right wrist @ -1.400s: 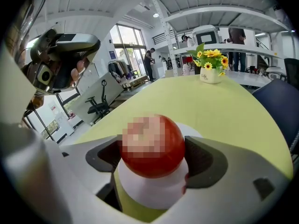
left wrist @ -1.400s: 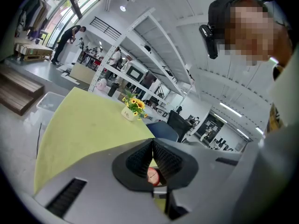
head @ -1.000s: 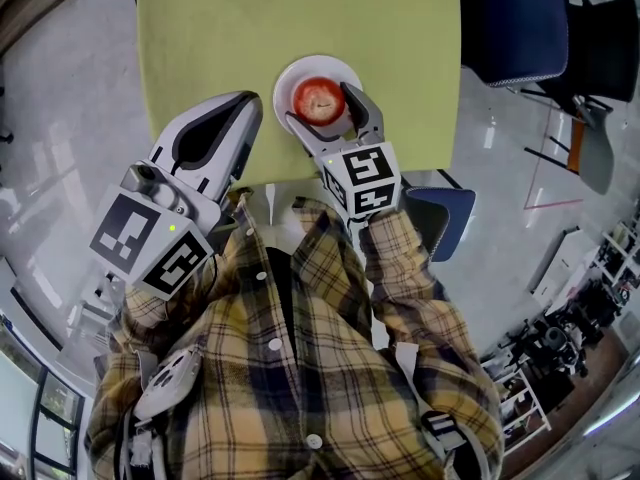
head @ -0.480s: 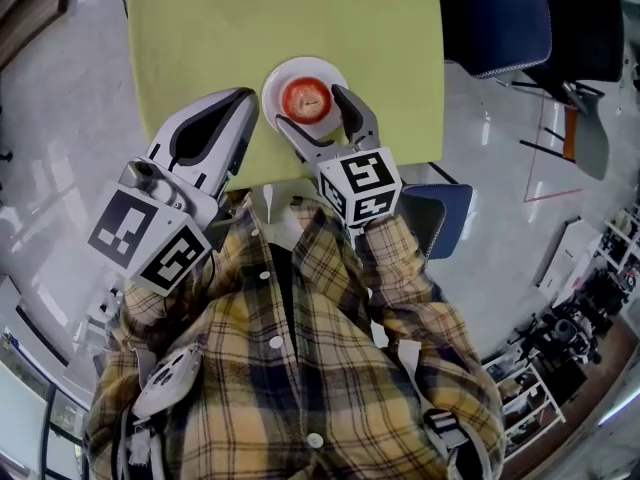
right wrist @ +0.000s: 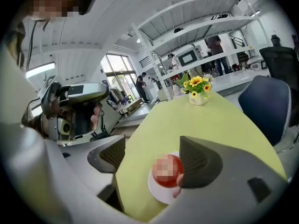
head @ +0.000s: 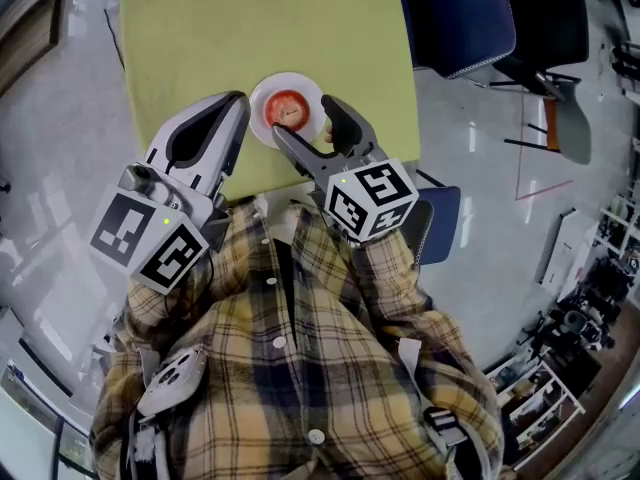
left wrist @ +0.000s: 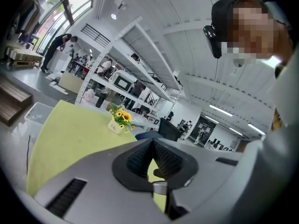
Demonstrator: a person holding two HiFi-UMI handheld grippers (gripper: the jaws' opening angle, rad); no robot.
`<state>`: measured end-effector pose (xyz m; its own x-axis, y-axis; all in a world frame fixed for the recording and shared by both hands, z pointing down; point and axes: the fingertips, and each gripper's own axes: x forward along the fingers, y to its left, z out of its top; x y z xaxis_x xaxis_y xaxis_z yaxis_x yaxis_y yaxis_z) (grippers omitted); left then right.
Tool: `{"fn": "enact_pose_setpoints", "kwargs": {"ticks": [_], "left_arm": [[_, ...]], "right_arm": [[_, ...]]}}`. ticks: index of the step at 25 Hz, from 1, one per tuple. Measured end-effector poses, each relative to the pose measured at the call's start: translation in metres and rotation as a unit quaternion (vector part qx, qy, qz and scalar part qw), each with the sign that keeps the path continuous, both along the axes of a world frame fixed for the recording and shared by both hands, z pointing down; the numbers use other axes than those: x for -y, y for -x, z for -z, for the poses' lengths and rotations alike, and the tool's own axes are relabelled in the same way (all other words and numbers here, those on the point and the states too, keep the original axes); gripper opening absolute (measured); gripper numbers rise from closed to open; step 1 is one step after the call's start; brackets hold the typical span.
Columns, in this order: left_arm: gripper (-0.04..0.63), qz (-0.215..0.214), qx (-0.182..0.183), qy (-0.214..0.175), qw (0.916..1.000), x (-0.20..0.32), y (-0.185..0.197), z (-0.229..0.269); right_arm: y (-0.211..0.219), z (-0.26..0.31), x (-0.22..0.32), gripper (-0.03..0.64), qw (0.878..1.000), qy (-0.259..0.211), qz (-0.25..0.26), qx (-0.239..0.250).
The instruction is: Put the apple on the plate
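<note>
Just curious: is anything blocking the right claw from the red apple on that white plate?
Nothing visible does. The round red apple sits on the round white plate, directly before the open right gripper.

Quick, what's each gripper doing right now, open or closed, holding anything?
Left gripper: closed, empty.
Right gripper: open, gripping nothing; the apple rests on the plate.

There was one red apple (head: 286, 108), one white plate (head: 258, 108), one yellow-green bench (head: 250, 28), and one sunflower pot (right wrist: 198, 91) at twelve o'clock. There were two blue chairs (head: 460, 18) and two grippers, the left gripper (head: 238, 100) and the right gripper (head: 301, 118).
</note>
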<state>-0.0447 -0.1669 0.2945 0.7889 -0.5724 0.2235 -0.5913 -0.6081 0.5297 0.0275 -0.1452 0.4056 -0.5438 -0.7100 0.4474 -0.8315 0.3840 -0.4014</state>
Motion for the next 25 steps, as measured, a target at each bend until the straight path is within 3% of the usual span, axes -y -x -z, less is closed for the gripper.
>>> {"fn": "enact_pose_setpoints", "kwargs": {"ticks": [3, 6, 10, 17, 25], "left_arm": [[0.009, 0.005, -0.01, -0.013, 0.9999, -0.003, 0.0, 0.012], [0.009, 0.003, -0.02, -0.029, 0.9994, -0.007, 0.0, 0.025], [0.009, 0.003, -0.033, -0.047, 0.9984, -0.015, 0.001, 0.037], [0.009, -0.003, -0.046, -0.078, 0.9959, -0.026, 0.005, 0.059], [0.009, -0.03, -0.054, -0.103, 0.9927, -0.04, -0.016, 0.075]], "right_arm": [[0.002, 0.023, -0.006, 0.216, 1.0, -0.017, 0.001, 0.002], [0.006, 0.048, -0.01, 0.174, 0.999, -0.043, 0.002, -0.004], [0.003, 0.083, -0.01, 0.047, 0.995, -0.096, -0.016, -0.03], [-0.001, 0.144, -0.017, -0.002, 0.988, -0.153, -0.028, -0.015], [-0.013, 0.189, -0.031, -0.003, 0.979, -0.197, -0.019, -0.046]]}}
